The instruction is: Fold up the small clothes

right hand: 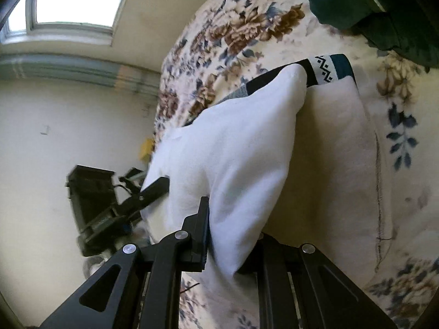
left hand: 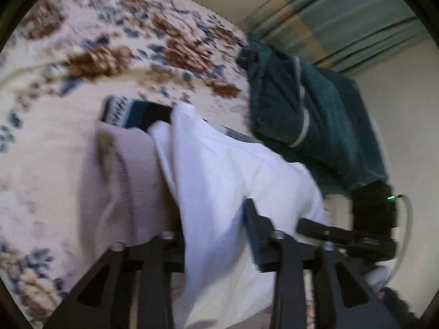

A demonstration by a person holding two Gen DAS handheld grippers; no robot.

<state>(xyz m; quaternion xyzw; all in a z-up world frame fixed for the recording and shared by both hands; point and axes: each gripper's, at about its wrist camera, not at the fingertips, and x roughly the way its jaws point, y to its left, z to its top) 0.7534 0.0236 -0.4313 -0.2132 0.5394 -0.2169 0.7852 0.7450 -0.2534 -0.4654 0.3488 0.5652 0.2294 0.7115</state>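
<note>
A soft white cotton garment (right hand: 233, 159) hangs mid-frame between two black two-finger grippers above a floral bedspread (right hand: 247, 22); the right gripper (right hand: 233, 235) pinches its edge, the left gripper (left hand: 216, 235) stands half spread around it.

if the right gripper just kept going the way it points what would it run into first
Most likely the white garment already between the right gripper's fingers; past it lie the beige folded cloth and the floral bedspread. Depth is hard to judge.

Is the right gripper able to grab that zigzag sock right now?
Probably not. The right gripper is shut on the white garment, which drapes over part of the zigzag sock lying farther off on the floral blanket.
</note>
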